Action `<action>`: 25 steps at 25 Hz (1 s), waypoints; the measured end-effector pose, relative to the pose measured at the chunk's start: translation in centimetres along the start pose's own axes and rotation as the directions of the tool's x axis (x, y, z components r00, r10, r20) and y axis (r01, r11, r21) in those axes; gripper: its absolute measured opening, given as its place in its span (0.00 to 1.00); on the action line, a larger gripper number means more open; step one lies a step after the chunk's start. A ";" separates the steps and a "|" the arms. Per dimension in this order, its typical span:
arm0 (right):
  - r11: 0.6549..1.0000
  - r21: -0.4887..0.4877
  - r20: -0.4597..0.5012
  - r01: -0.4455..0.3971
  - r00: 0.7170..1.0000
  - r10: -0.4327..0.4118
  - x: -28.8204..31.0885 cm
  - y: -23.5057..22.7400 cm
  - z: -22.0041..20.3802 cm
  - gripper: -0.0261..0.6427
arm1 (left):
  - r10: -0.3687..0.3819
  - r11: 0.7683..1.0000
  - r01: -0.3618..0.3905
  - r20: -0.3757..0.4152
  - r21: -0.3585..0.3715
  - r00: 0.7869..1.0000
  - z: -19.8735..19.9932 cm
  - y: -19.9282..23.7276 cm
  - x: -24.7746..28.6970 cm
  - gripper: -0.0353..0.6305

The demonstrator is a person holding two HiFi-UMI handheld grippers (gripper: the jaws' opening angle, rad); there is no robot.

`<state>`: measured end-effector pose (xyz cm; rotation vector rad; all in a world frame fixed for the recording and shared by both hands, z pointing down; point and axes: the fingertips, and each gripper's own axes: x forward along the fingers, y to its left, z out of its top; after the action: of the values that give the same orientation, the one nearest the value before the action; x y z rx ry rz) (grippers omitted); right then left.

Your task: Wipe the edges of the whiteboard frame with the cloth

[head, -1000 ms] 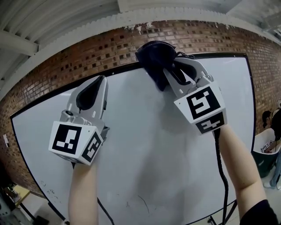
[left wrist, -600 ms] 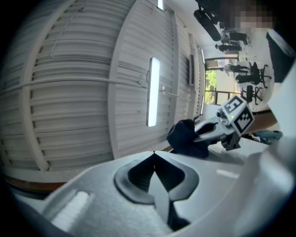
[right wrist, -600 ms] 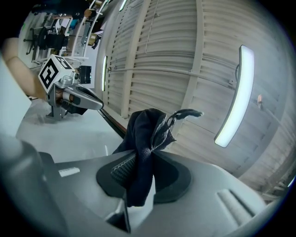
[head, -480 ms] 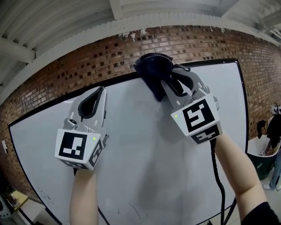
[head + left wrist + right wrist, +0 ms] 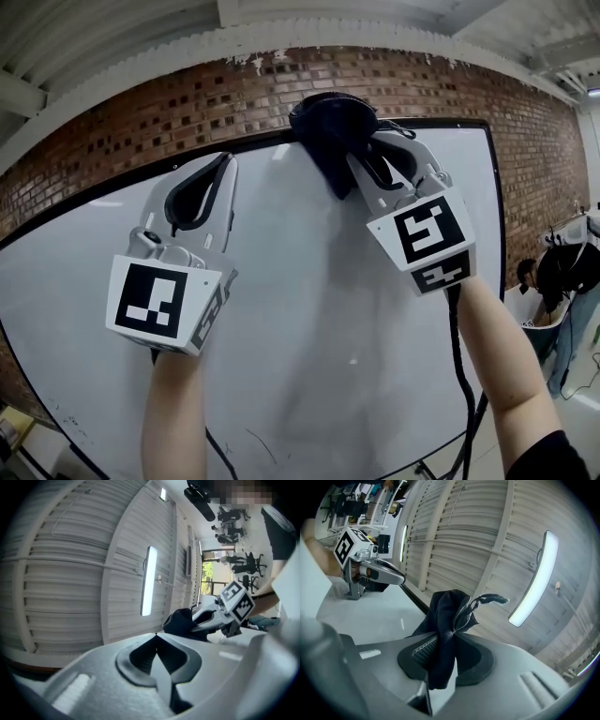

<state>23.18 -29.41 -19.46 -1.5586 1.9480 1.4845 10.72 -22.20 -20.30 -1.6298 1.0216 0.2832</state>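
- Forearms, count two: left forearm (image 5: 173,412) and right forearm (image 5: 497,347) rise from the bottom of the head view, each carrying one gripper. One black cable (image 5: 464,375) hangs beside the right forearm.
- Grippers, count two. Left gripper (image 5: 225,161): jaws closed tip to tip with nothing between them, as its own view confirms (image 5: 156,634). Right gripper (image 5: 361,150): jaws clamped on the cloth (image 5: 450,630).
- Cloth (image 5: 333,127), count one, dark navy: pinched between the right jaws, bunched above the tips with one end hanging below the pads (image 5: 447,616). It lies well to the right of the left gripper.
- Frame (image 5: 450,122), count one, black: the cloth overlaps its top edge. The left gripper's tips sit just below that edge; contact cannot be confirmed.
- Whiteboard (image 5: 309,309), count one: white surface behind both grippers.
- Brick wall (image 5: 141,122): behind and above the board.
- Corrugated ceiling (image 5: 141,47): above the wall.
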 end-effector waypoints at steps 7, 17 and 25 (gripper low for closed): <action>1.000 0.012 0.025 0.008 1.000 -0.008 -1.0 -3.6 -1.5 0.16 | -0.015 1.000 0.016 0.023 -0.010 1.000 1.6 -3.7 3.8 0.06; 1.000 -0.004 0.063 -0.026 0.998 0.026 -3.8 -11.8 -8.6 0.16 | 0.023 1.000 -0.023 0.014 0.012 1.000 2.2 -12.6 10.8 0.06; 1.000 0.010 0.070 -0.002 0.998 0.001 -5.1 -17.8 -12.6 0.16 | -0.003 1.000 0.002 -0.052 -0.008 0.999 1.7 -18.6 16.2 0.06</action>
<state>44.83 -34.99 -19.92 -1.4807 1.9156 1.5060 34.60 -28.51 -18.91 -1.6533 1.0584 0.2450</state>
